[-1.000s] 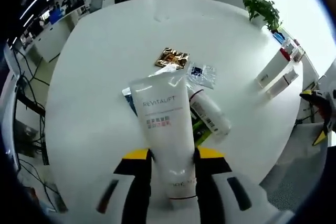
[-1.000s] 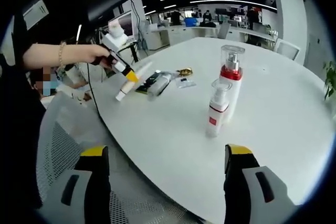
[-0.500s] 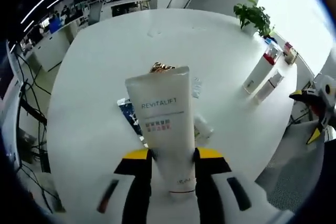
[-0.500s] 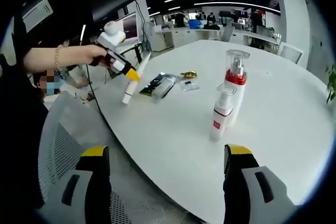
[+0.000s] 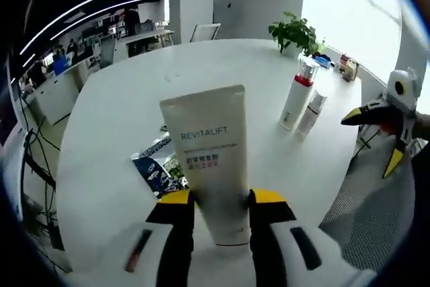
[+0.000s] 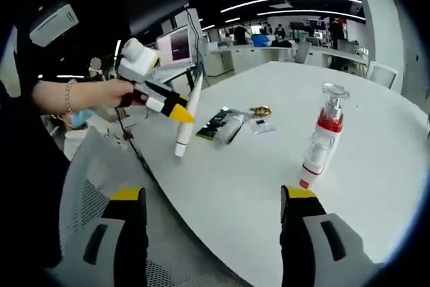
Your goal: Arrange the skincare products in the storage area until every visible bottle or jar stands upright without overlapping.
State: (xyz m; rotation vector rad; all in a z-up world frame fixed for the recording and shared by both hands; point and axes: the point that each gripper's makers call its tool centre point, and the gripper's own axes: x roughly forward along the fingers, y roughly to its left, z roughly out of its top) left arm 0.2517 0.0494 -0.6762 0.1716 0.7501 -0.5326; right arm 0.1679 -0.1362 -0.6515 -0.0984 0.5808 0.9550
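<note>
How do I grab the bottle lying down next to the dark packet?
Grip the lying bottle around the middle of its round body, coming from above, one jaw on each long side. It lies flat on the table, so probably only its top and sides are free.

Two bottles (image 5: 300, 102) upright on table (image 5: 121, 139)

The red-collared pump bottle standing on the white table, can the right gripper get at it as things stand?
Probably yes. The right gripper is open and empty, and the red-collared pump bottle stands just ahead of its right jaw with bare white table between. The smaller white bottle stands close beside it, so the approach could be tight.
</note>
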